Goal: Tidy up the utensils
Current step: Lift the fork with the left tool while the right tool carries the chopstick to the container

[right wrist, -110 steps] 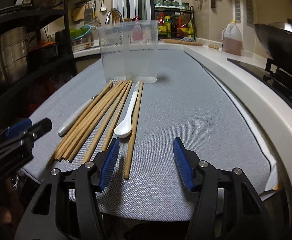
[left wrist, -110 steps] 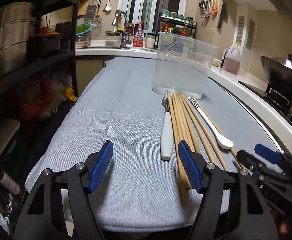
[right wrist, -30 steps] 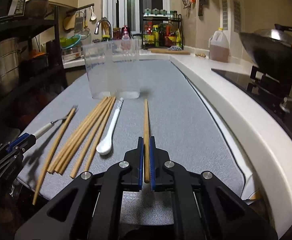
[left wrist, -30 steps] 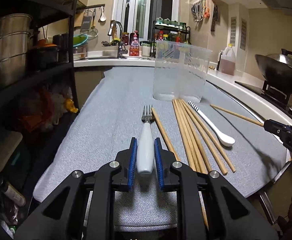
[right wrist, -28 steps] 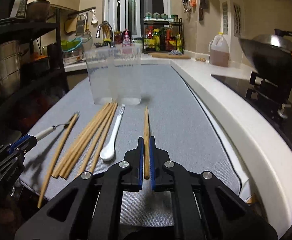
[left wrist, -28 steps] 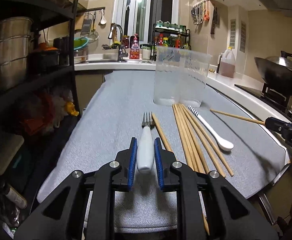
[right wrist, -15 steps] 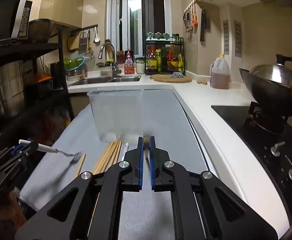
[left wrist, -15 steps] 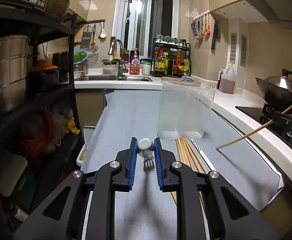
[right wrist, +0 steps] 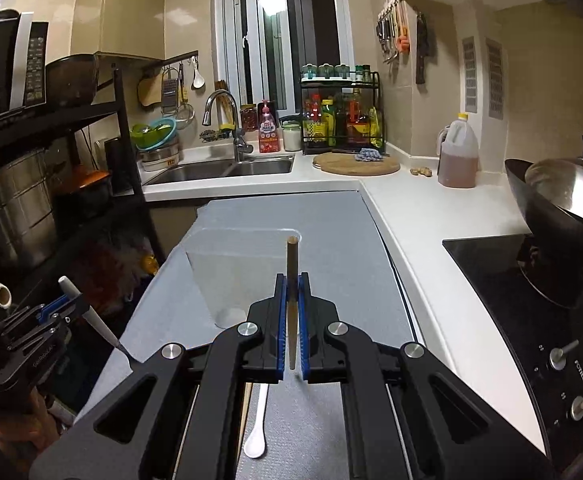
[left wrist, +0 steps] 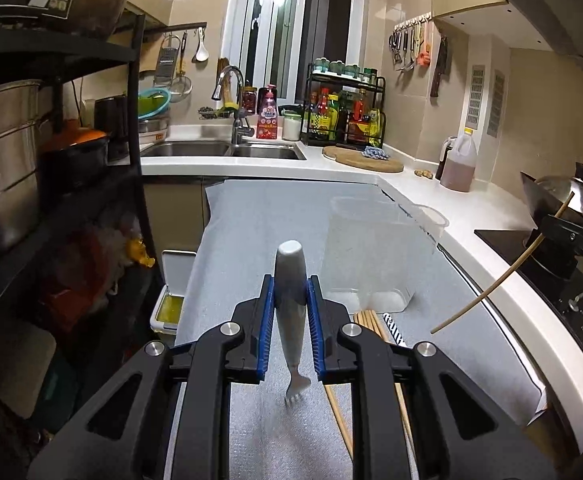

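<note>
In a dim kitchen, the left gripper (left wrist: 290,320) is raised above the grey-matted worktop (left wrist: 251,220), its blue fingers (left wrist: 266,328) clamped on the white handle of a fork (left wrist: 291,312) that hangs tines-down between them. The right gripper (right wrist: 290,326), held at about the same height, has its fingers (right wrist: 279,328) pressed nearly together on a single wooden chopstick (right wrist: 291,300), which stands steeply with its butt end up. Seen from the left side, that chopstick (left wrist: 499,280) slants down over the worktop's right edge, near the stove. A clear plastic container (left wrist: 371,252) stands upright on the mat ahead of both grippers. At its near side the remaining chopsticks (left wrist: 365,318) lie bundled flat on the mat, with a white spoon (right wrist: 256,424) lying just beside them, bowl end toward the grippers. A wok (right wrist: 563,200) sits on the stove to the right
</note>
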